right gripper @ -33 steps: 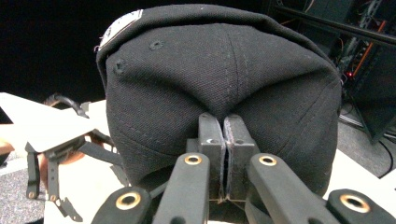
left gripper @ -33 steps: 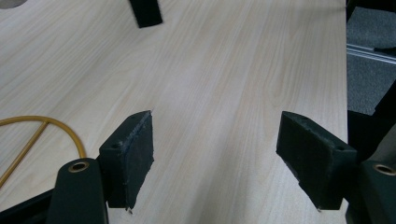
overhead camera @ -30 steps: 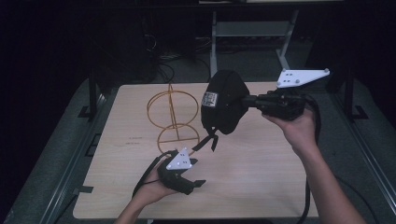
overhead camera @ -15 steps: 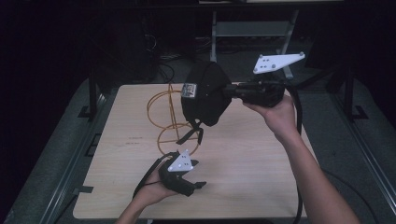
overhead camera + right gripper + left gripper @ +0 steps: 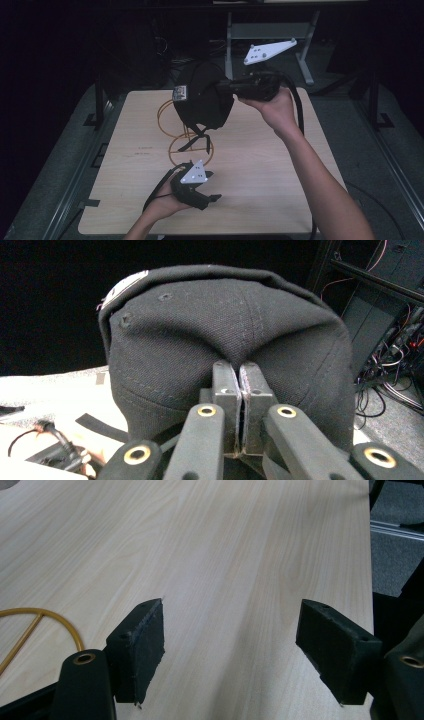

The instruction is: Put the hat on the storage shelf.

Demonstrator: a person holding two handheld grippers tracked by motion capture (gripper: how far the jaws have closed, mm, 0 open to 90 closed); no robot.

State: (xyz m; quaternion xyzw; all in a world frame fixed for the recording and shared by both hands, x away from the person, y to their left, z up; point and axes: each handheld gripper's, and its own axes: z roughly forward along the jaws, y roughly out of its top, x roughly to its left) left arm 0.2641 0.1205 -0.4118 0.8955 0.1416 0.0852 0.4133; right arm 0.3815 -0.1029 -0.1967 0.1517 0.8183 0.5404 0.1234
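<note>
- My right tool [image 5: 225, 86] pinches the black fabric cap [image 5: 200, 102], held above the yellow wire stand [image 5: 172, 117].
- My left tool [image 5: 230, 645], at the pale wooden bench's [image 5: 260, 165] 6 o'clock, gapes empty.

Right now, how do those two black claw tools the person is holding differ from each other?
The left gripper has its jaws spread wide with nothing between them; the right gripper is pinched shut on the black cap. The left one sits low over the near part of the table; the right one is held up high above the wire stand. Both have black jaws and a grey plate on top.
</note>
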